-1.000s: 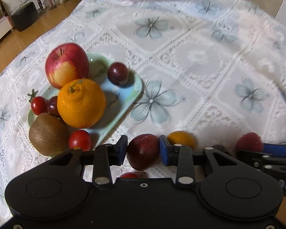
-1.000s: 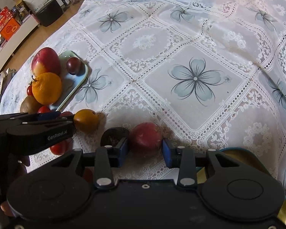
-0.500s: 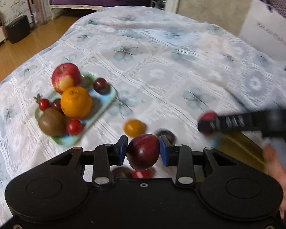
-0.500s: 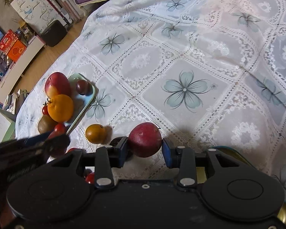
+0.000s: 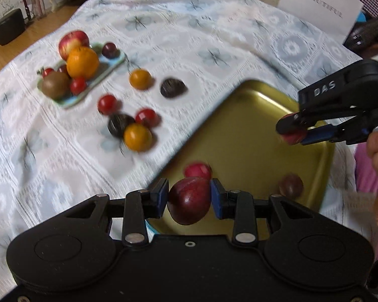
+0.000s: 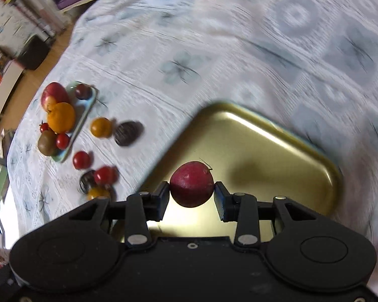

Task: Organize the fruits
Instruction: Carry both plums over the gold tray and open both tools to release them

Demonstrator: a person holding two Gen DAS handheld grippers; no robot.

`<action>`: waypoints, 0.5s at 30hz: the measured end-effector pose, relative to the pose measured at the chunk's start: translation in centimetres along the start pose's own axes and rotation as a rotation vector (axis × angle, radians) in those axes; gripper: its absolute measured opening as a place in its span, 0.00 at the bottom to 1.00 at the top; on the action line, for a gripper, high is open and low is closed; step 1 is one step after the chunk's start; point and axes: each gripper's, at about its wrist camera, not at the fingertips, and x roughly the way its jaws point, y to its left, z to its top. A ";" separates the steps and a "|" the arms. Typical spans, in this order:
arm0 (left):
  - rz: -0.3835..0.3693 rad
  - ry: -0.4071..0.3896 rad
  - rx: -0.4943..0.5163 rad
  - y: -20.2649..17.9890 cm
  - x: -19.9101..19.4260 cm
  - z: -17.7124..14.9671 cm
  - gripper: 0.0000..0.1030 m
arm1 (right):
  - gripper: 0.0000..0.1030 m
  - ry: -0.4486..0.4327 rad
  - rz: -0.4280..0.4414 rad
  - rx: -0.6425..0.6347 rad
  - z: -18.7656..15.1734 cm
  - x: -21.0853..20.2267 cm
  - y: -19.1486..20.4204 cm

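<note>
My left gripper [image 5: 189, 197] is shut on a dark red plum [image 5: 189, 201], which hangs over the near edge of a gold metal tray [image 5: 242, 123]. My right gripper [image 6: 191, 196] is shut on a lighter red plum [image 6: 191, 183] above the same tray [image 6: 277, 148]. In the left wrist view the right gripper [image 5: 289, 132] comes in from the right over the tray's far side, a hand behind it. Two round blurs lie on the tray floor; I cannot tell fruit from reflection.
A green plate [image 5: 98, 89] at the far left holds an apple [image 5: 73, 41], a big orange [image 5: 82, 63], a kiwi [image 5: 55, 85] and small fruits. Several loose tomatoes, small oranges and dark fruits lie on the lace tablecloth [image 5: 214, 32] between plate and tray. A white bag [image 5: 320, 7] stands behind.
Both grippers rose off the tablecloth with their plums and swung right, from beside the green plate to above the gold tray. The views are motion-blurred.
</note>
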 end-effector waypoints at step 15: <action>-0.003 0.053 0.060 -4.7 1.0 -3.8 0.43 | 0.38 -0.027 -0.167 0.113 -6.0 -2.2 -4.5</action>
